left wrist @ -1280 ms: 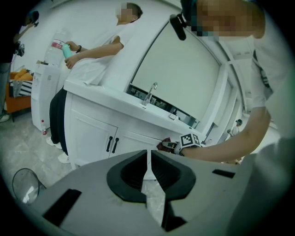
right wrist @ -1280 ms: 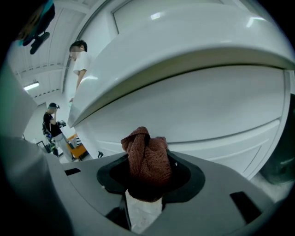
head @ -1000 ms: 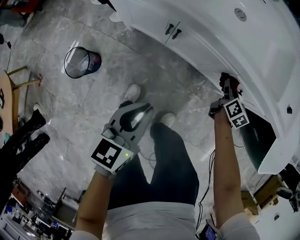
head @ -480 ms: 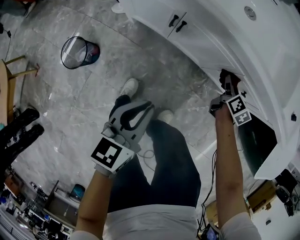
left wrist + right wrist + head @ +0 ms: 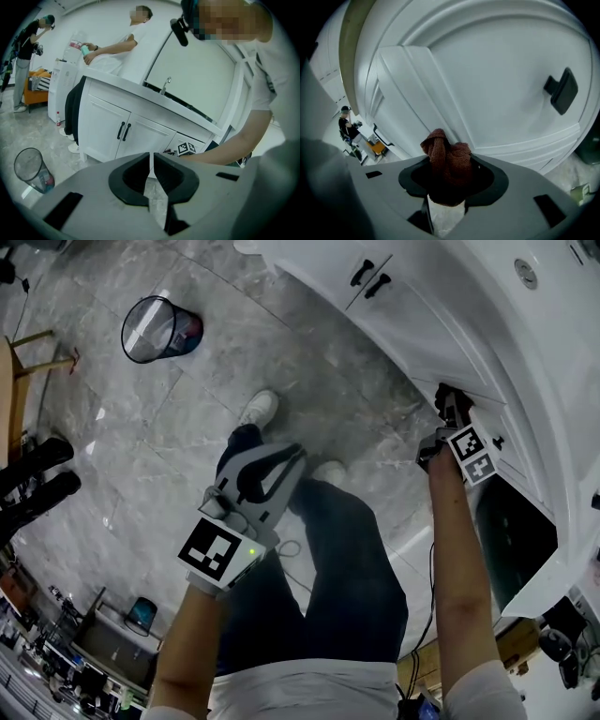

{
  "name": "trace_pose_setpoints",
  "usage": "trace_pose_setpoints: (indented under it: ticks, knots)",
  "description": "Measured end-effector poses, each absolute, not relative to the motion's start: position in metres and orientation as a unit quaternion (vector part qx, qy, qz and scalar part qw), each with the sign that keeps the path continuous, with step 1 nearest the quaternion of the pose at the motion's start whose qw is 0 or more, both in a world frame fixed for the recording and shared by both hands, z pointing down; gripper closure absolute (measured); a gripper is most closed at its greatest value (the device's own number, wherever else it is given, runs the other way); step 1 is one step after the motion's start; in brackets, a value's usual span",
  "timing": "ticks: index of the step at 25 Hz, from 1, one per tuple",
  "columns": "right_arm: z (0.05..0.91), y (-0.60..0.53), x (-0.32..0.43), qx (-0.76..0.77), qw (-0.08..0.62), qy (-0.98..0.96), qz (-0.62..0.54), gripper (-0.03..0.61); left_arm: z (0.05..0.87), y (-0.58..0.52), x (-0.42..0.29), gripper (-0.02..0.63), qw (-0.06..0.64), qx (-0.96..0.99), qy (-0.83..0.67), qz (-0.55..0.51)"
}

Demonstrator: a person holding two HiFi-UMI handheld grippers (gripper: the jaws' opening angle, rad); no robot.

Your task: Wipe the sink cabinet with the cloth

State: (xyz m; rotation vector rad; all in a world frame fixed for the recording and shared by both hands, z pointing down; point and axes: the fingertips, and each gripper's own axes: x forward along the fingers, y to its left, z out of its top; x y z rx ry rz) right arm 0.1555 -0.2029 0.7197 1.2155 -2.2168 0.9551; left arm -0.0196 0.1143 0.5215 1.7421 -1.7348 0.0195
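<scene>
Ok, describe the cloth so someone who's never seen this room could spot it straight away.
Find the big white sink cabinet, then the right gripper at its front panel. The cloth is the bunched, reddish-brown knitted wad pinched in that gripper. It is the only dark red thing against all the white, unlike the black handle nearby.

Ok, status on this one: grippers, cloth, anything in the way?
Right gripper shut on the cloth, at the sink cabinet front. Left gripper shut, empty, held off the cabinet. Nothing in the way.
</scene>
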Motion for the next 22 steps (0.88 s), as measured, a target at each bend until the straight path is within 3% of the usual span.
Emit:
trace_pose_setpoints:
  ticks: [22]
  knots:
    - [0.757, -0.208, 0.204, 0.427, 0.217, -0.796, 0.369, 0.407, 0.538, 0.099, 0.012, 0.601, 0.334, 0.704, -0.624, 0.060]
